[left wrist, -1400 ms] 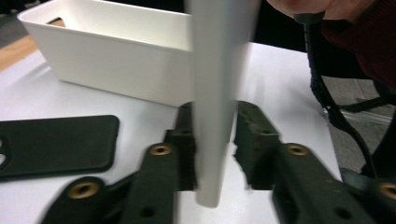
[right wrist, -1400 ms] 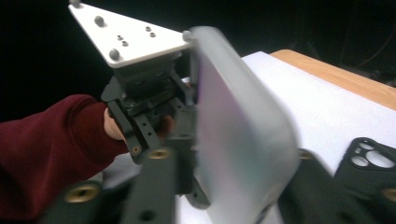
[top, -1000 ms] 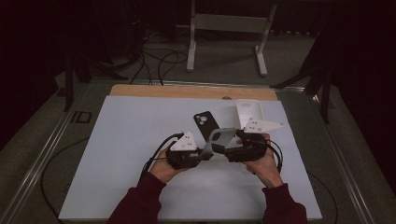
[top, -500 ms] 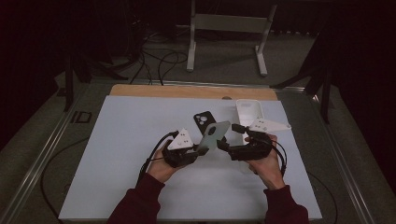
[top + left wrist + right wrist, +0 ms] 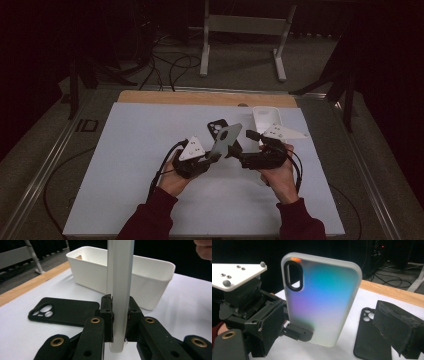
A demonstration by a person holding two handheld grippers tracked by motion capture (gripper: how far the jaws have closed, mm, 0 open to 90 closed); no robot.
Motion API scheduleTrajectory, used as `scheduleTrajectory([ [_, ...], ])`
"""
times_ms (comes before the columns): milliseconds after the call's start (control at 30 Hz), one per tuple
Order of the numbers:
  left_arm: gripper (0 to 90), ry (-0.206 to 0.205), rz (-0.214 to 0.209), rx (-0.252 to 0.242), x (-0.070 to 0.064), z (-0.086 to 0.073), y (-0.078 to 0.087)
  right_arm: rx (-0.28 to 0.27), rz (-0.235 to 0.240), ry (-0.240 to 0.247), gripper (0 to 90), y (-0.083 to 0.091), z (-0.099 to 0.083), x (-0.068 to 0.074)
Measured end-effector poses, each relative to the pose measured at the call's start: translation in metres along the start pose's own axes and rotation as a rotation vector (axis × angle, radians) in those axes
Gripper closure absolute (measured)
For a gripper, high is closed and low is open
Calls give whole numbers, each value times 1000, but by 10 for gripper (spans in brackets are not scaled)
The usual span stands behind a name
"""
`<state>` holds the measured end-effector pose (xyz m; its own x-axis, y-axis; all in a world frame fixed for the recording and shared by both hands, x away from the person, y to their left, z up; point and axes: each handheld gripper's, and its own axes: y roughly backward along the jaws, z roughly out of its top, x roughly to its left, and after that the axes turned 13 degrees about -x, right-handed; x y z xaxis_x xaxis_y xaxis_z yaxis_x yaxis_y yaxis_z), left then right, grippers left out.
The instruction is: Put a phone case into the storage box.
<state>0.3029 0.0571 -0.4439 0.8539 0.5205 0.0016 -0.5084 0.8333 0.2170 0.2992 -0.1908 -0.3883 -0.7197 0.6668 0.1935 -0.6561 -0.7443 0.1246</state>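
Note:
A translucent iridescent phone case [image 5: 225, 140] [image 5: 322, 297] stands upright above the table, and my left gripper [image 5: 209, 157] [image 5: 119, 322] is shut on its lower edge [image 5: 120, 290]. My right gripper [image 5: 241, 145] [image 5: 332, 315] faces the case's back from the right, its jaws spread wide open on either side of it, and I cannot tell whether they touch it. A black phone case [image 5: 218, 127] [image 5: 65, 311] [image 5: 369, 340] lies flat on the white mat just behind the grippers.
A white rectangular bin [image 5: 266, 119] [image 5: 140, 282] stands at the back right of the white mat [image 5: 125, 165]. A wooden strip [image 5: 200, 98] runs along the mat's far edge. Cables and a metal stand's legs [image 5: 240, 45] lie on the floor beyond the table.
The iridescent case has tipped up from lying low between the two grippers to standing upright in the left gripper. Both hands stayed nearly in place.

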Motion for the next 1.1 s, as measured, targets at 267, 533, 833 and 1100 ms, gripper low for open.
scheduleTrajectory([
  [267,808,-12,30,-11,-3,1,-1,-23,-6,-9,92,-8,4,7],
  [533,808,-33,36,-4,-10,0,-6,-53,-20,-30,93,-16,8,10],
  [833,809,-63,27,5,-19,-1,-11,-58,-80,-42,157,-20,9,12],
  [1100,805,-52,15,8,-19,-2,-13,-45,-77,-38,165,-20,9,11],
])
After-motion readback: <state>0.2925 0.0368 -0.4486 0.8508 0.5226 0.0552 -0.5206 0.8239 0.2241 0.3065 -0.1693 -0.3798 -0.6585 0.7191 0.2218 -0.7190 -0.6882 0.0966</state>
